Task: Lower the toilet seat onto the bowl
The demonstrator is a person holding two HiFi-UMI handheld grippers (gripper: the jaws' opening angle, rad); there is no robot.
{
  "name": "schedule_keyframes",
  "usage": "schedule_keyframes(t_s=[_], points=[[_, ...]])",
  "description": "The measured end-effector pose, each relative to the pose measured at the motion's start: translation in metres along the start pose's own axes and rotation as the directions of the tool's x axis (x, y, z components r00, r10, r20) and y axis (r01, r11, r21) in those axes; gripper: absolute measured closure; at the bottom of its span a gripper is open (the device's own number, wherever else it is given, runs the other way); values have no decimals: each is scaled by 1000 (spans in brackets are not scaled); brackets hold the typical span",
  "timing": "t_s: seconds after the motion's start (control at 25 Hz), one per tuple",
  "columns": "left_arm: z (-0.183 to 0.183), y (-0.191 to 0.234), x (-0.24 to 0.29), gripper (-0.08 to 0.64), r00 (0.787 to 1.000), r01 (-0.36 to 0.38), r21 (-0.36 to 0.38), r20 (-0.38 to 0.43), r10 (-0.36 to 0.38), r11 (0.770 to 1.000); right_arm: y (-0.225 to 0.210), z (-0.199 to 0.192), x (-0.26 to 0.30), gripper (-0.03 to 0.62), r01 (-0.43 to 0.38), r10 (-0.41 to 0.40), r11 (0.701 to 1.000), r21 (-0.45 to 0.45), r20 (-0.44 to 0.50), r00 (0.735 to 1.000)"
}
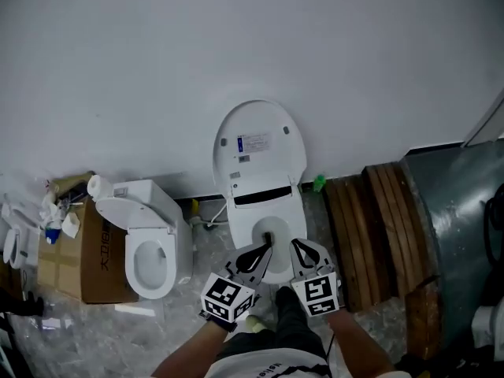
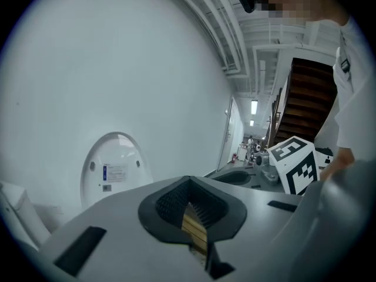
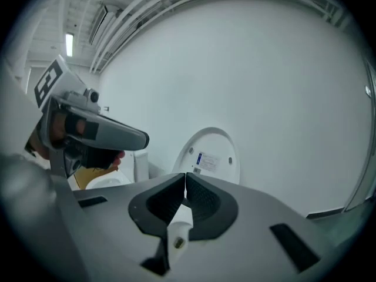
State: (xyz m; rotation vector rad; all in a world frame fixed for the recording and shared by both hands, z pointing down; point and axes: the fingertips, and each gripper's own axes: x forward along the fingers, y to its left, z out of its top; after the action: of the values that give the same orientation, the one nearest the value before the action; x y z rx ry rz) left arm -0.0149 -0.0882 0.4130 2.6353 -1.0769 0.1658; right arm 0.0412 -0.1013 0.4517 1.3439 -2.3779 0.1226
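The toilet seat lies flat on the bowl, and the lid stands upright behind the bowl. At the bowl's front edge, the left gripper and right gripper are both closed and empty

Looks like a warehouse or test workshop, not a home bathroom: open-lidded toilet at centre and second toilet standing loose on plastic-sheeted floor, bare white wall, cardboard box lower left, stacked wooden planks right, exposed ceiling pipes.
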Motion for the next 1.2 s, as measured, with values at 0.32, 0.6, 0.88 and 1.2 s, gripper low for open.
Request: schedule_keyframes(t_s=[0.32,0.6,0.88,1.2], points=[[64,3,-28,549,996,-49,2,72,49,999,-4,80,-22,569,-10,1,996,86,103,995],[100,-10,-47,549,992,-53,26,119,50,998,10,115,-32,575,-43,31,996,81,140,990],[115,-8,-62,549,986,-78,39,149,72,996,21,139,-35,575,-60,46,996,67,186,981],[122,-3,-74,549,980,-105,35,174,97,994,31,148,-38,575,-67,55,996,55,201,978]])
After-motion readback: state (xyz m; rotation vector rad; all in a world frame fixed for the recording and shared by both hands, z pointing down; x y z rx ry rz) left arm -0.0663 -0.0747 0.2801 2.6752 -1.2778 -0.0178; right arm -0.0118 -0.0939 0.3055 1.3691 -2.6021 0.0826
